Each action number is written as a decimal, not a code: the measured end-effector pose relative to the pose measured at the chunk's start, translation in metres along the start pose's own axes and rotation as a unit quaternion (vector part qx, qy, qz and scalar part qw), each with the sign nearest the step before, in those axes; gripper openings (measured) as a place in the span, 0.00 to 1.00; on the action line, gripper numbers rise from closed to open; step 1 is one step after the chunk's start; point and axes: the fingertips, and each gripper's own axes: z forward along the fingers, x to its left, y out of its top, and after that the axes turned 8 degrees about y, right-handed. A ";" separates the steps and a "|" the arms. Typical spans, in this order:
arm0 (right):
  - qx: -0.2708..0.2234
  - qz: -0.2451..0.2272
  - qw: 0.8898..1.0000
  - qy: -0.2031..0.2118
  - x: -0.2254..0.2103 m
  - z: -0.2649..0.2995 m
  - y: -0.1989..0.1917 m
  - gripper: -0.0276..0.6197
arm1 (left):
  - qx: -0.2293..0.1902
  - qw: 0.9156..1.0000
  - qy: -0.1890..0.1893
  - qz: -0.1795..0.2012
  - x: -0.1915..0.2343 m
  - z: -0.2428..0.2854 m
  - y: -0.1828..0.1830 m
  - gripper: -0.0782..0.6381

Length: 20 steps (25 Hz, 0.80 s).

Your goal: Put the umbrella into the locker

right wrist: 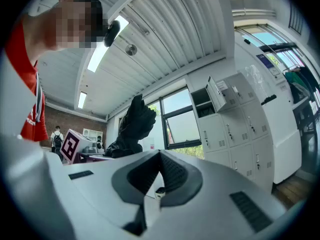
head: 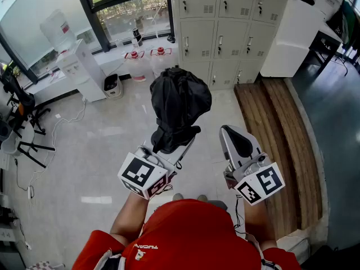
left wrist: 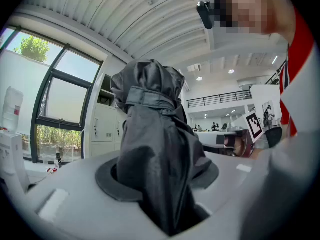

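Observation:
A folded black umbrella (head: 178, 107) in its fabric sleeve stands up from my left gripper (head: 176, 146), whose jaws are shut on its lower end. The left gripper view shows the dark cloth (left wrist: 160, 154) filling the gap between the jaws. My right gripper (head: 227, 130) is held beside it on the right, its pads meeting with nothing between them. From the right gripper view the umbrella (right wrist: 133, 126) shows to the left. The grey lockers (head: 225, 32) stand ahead across the floor; one upper locker door (right wrist: 216, 93) hangs open.
A water dispenser (head: 77, 66) and a small bin (head: 111, 85) stand at the window wall on the left, with water bottles (head: 147, 62) by the lockers. A wooden platform (head: 281, 145) runs along the right. A white cabinet (head: 293, 32) adjoins the lockers.

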 end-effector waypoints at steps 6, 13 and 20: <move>0.000 -0.003 1.000 -0.002 -0.001 -0.001 0.000 0.05 | 0.002 1.000 0.000 0.004 -0.001 0.001 0.000 0.41; -0.002 -0.003 1.000 0.012 0.003 -0.001 -0.001 0.05 | 0.002 1.000 0.001 0.011 -0.002 0.000 -0.001 0.41; 0.002 0.004 1.000 -0.001 -0.020 -0.014 -0.003 0.05 | 0.000 1.000 0.016 0.027 0.005 0.023 0.009 0.41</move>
